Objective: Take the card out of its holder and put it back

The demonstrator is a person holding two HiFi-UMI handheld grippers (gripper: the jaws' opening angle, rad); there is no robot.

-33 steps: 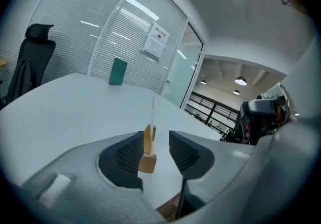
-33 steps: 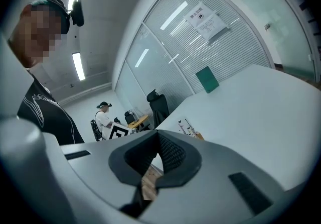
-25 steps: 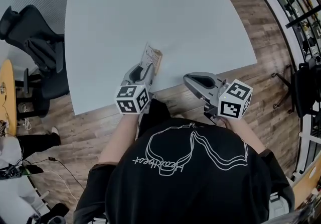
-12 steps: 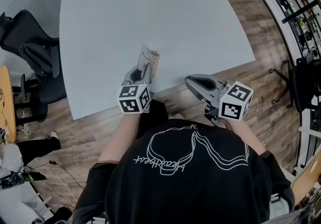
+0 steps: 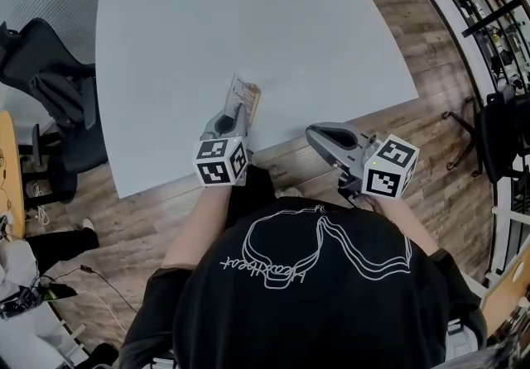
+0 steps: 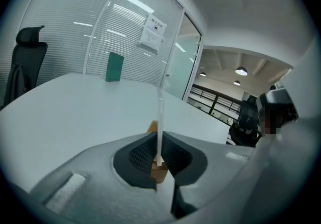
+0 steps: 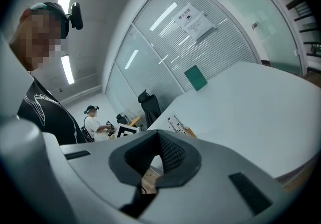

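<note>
Left claw [image 6: 159, 153] was closing on the card [image 6: 160, 117]; I'd have pulled straight up so the holder [image 6: 159, 173] stayed put. Right claw [image 7: 150, 165] sat pressed together, empty.

An office is shown: a large meeting table [image 5: 248, 20], a swivel chair [image 5: 50, 53] and glass partitions [image 6: 125, 32] are seen.

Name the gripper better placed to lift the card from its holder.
Left: the left gripper is closing its jaws around the upright card; the right gripper hovers at the table edge, empty.
</note>
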